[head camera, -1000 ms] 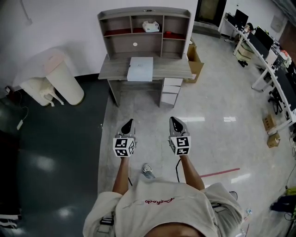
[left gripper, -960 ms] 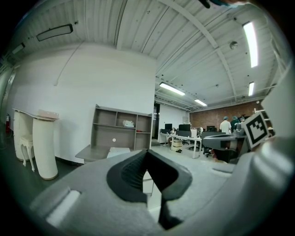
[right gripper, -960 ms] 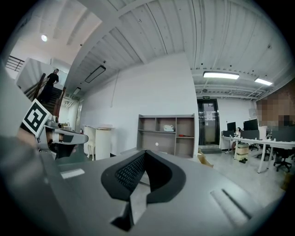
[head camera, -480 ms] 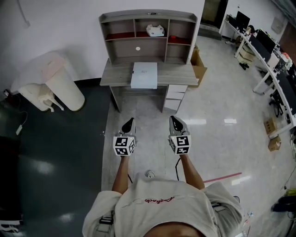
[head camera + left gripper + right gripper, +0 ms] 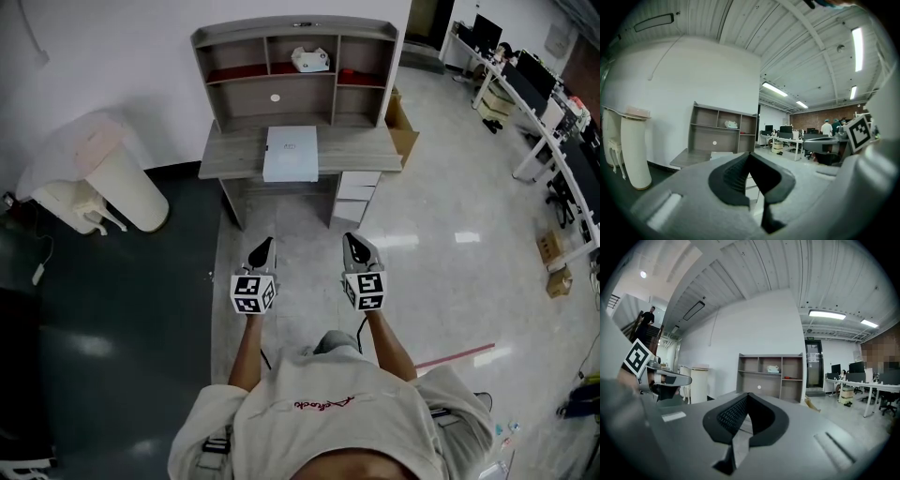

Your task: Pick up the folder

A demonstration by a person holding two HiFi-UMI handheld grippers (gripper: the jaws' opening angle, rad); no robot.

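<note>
- Facing the counter [image 5: 361, 148] from well back on the floor; the white folder [image 5: 291, 153] lies flat on it, straight ahead and well apart from both tools.
- Folder's long axis runs front to back, near end at the counter's front edge.
- Left hand-held gripper [image 5: 260, 255] lines up slightly closer to the folder than right hand-held gripper [image 5: 357, 251]; likely first to reach.
- Both closed, nothing between the jaws.
- Count: one folder, one counter, two hand-held grippers.

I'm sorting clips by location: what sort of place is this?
Probably an open-plan office: a hutch desk against the wall, rows of workstations with monitors, and a glossy hard floor.
</note>
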